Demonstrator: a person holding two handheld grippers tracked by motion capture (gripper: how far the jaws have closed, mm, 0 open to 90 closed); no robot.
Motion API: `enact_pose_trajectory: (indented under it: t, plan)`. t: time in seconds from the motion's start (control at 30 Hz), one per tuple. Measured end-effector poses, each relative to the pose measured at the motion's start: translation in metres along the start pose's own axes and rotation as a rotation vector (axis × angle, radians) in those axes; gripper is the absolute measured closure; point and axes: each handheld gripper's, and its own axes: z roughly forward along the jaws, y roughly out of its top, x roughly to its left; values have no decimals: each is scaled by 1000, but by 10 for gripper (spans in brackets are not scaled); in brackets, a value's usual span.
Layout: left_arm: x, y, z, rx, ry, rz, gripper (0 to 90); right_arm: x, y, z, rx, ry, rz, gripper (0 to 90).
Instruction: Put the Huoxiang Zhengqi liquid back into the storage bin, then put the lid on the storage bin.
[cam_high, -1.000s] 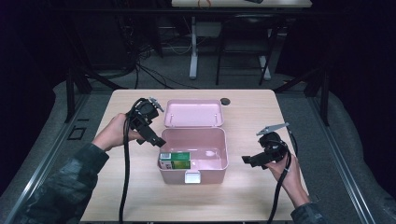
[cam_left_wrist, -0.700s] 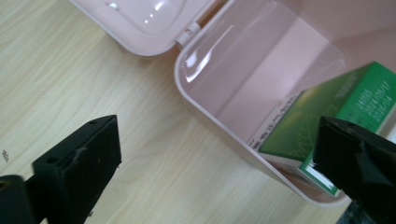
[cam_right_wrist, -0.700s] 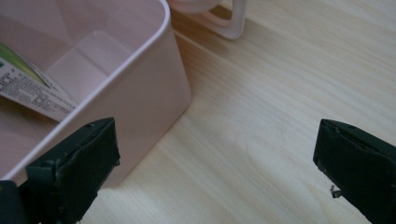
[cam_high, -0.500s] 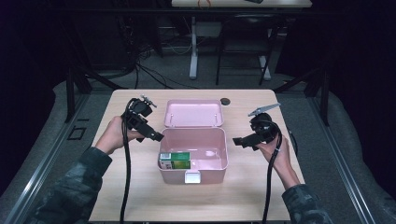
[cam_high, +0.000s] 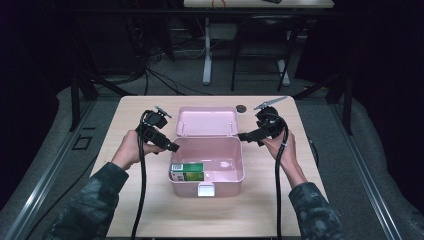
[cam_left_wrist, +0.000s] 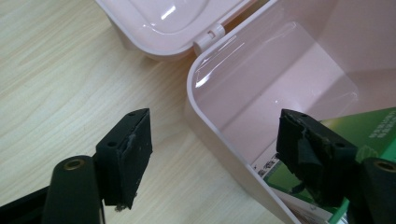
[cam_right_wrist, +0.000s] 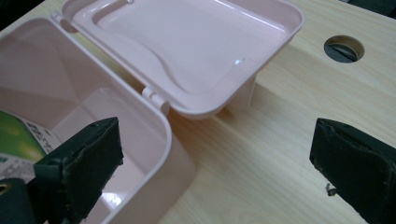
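Jaws of both the left gripper (cam_high: 171, 148) and right gripper (cam_high: 243, 136) gape, flanking the pink box (cam_high: 238, 167), which holds what looks like a green carton (cam_high: 187, 171).

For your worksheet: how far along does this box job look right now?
Done: the green carton lies inside the open pink box. In hand: nothing; the left gripper and right gripper, both open, flank the box's back corners. Left, probably: its lid lies flat behind, not yet shut.
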Motion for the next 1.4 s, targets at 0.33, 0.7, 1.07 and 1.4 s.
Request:
enact_pose_trajectory:
  t: [0.33, 0.7, 1.07, 1.4]
  plan:
    - [2, -10, 16, -18, -45, -52, 426, -13, 26, 28, 11, -16, 30, 105]
    - [1, -15, 24, -39, -46, -86, 625, -32, 39, 67, 27, -56, 113, 470]
    - [-4, -19, 24, -65, -2, -89, 641, -40, 40, 84, 19, -108, 201, 645]
    - [-4, -23, 25, -101, -7, -94, 644, -39, 41, 101, 20, -144, 224, 688]
